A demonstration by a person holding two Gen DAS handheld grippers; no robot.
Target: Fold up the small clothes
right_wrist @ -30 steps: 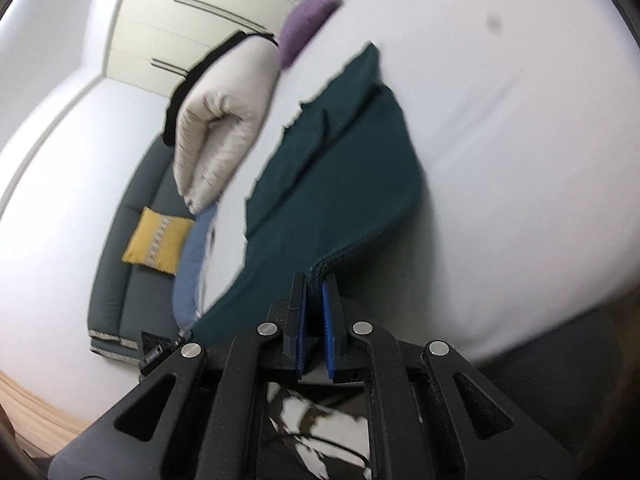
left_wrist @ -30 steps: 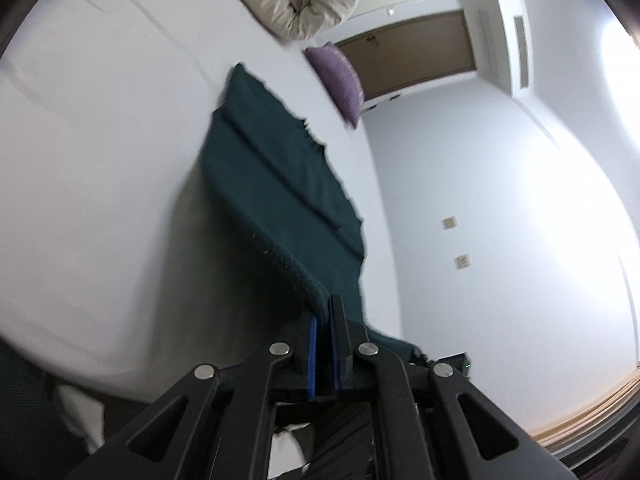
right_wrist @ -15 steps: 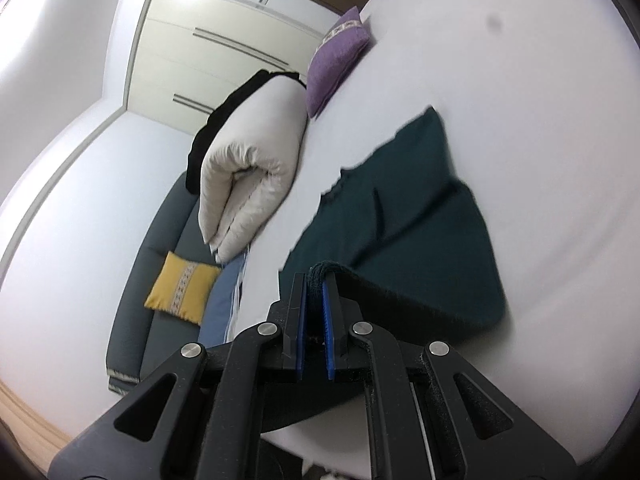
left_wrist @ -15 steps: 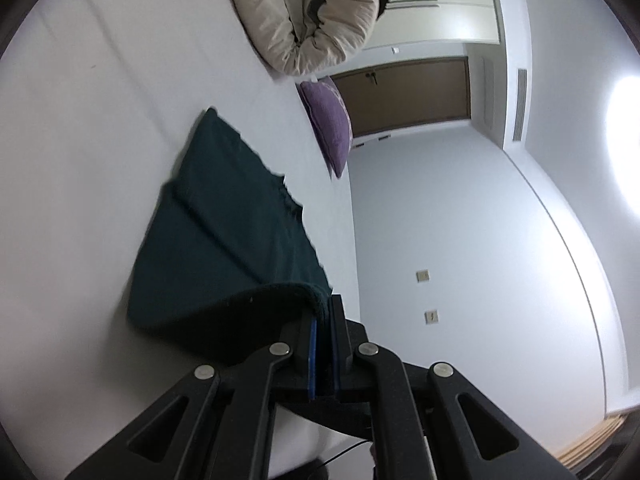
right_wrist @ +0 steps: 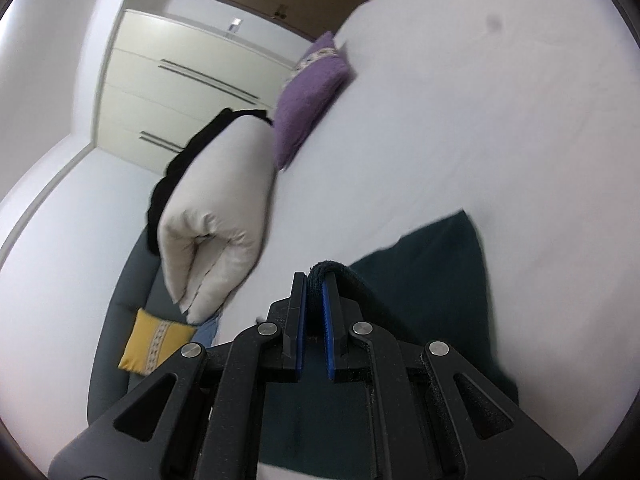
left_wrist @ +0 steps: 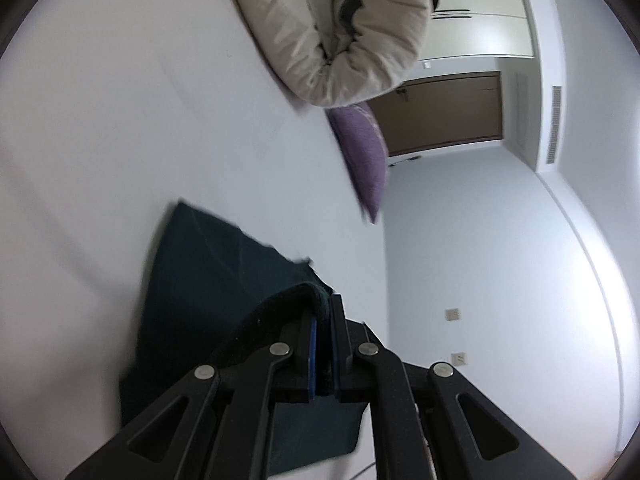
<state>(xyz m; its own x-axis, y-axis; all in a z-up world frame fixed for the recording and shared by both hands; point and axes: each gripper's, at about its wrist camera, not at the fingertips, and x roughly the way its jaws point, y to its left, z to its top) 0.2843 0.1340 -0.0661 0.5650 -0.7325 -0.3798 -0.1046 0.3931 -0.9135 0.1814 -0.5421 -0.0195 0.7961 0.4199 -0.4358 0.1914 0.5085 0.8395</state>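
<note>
A dark green garment point(left_wrist: 208, 280) is spread on the white bed point(left_wrist: 120, 120), and a rolled edge of it is clamped between the blue pads of the left hand-held gripper point(left_wrist: 325, 312). Another part of the same garment's point(right_wrist: 440, 276) thick hem is pinched at the tips of the right hand-held gripper point(right_wrist: 315, 280), with the remaining cloth laid beneath it on the bed point(right_wrist: 480, 100). A beige rolled duvet point(right_wrist: 220, 216) and a purple cushion point(right_wrist: 308, 92) are seen farther up the bed.

Left hand-held gripper point(left_wrist: 325, 312) pinches a rolled edge of the dark green garment point(left_wrist: 200, 280) above the white bed point(left_wrist: 100, 120)
</note>
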